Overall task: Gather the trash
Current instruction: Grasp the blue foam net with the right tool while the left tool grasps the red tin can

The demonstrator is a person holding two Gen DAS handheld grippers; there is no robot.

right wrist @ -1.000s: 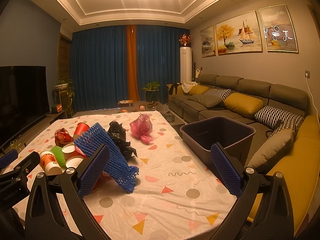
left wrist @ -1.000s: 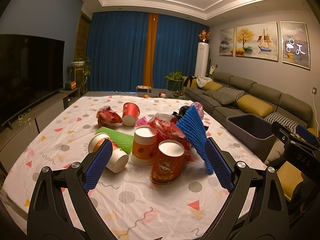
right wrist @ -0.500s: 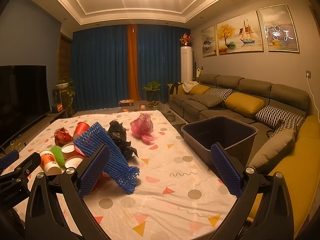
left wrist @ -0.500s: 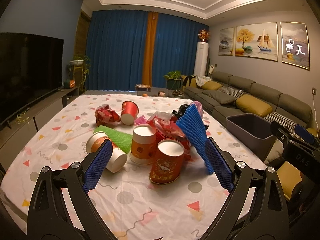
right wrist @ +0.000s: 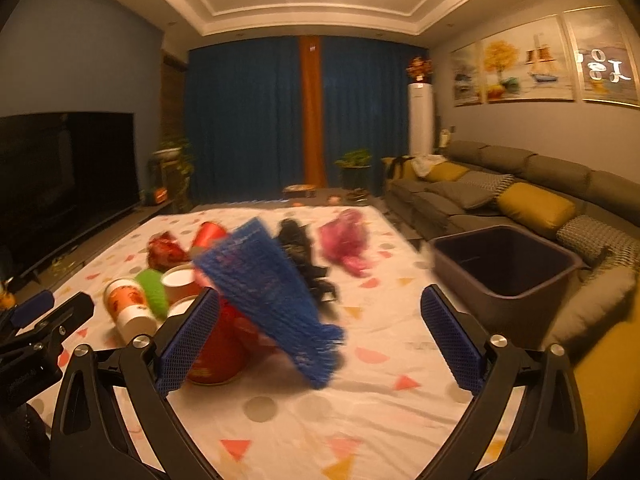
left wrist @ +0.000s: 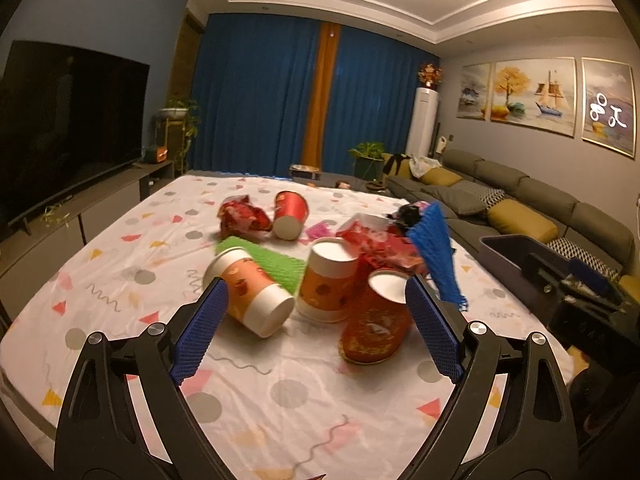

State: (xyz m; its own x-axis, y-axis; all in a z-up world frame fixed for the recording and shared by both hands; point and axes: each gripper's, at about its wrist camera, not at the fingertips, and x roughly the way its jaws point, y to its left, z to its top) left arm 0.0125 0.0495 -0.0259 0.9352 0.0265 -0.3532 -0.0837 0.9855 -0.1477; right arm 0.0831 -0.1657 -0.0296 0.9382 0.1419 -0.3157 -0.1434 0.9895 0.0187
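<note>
A heap of trash lies on the patterned tablecloth: a tipped orange-and-white cup, an upside-down orange cup, a red cup, a far red cup, green foam net, blue foam net, red wrappers, a black bag and a pink bag. My left gripper is open, just short of the near cups. My right gripper is open, with the blue net between and beyond its fingers. A dark bin stands right of the table.
A grey sofa with yellow cushions runs along the right wall behind the bin. A television on a low cabinet stands to the left. Blue curtains and potted plants are at the far end. The near tablecloth holds no trash.
Both grippers have moved forward and down toward the trash heap, so the cups and the blue net look larger. Both stay open. The trash has not shifted.
</note>
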